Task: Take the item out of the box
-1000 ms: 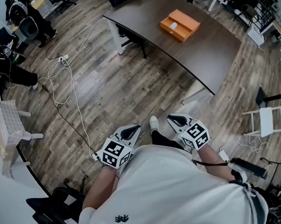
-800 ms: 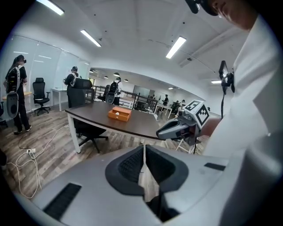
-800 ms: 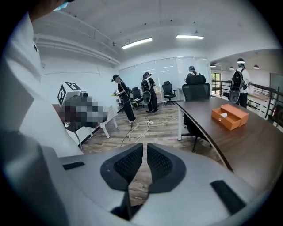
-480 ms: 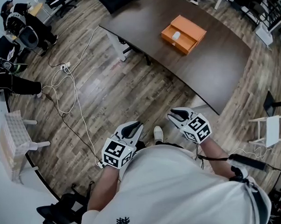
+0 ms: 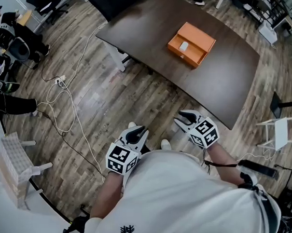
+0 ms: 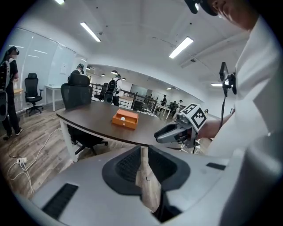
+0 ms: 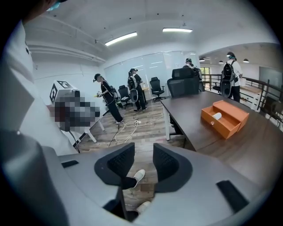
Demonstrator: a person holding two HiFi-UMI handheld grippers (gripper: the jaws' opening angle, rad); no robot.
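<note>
Distance to cover: we stand on the wood floor (image 5: 113, 97) off the near edge of the dark worktop (image 5: 154, 36), both grippers held low at the waist and well apart from the orange box (image 5: 200, 36), which sits well in from that edge with its tray open. The white item (image 5: 184, 46) lies in the tray, untouched.

The left gripper (image 5: 138, 134) has its fingers pressed together on nothing. The right gripper (image 5: 179, 118) has its fingers opening, with only floor and a white shoe (image 7: 135, 178) seen beyond the gap.

To do this well, we judge, we should come up to the near edge first. Then we would bring the right gripper over the tray, fingers spread wider than the item, and pinch it across its narrow side while the left steadies the box.

We can read no brand or wording on the box. We see only square black-and-white markers (image 5: 119, 158) on the gripper cubes and a small dark emblem (image 5: 126, 228) on the white shirt (image 5: 181, 202).
</note>
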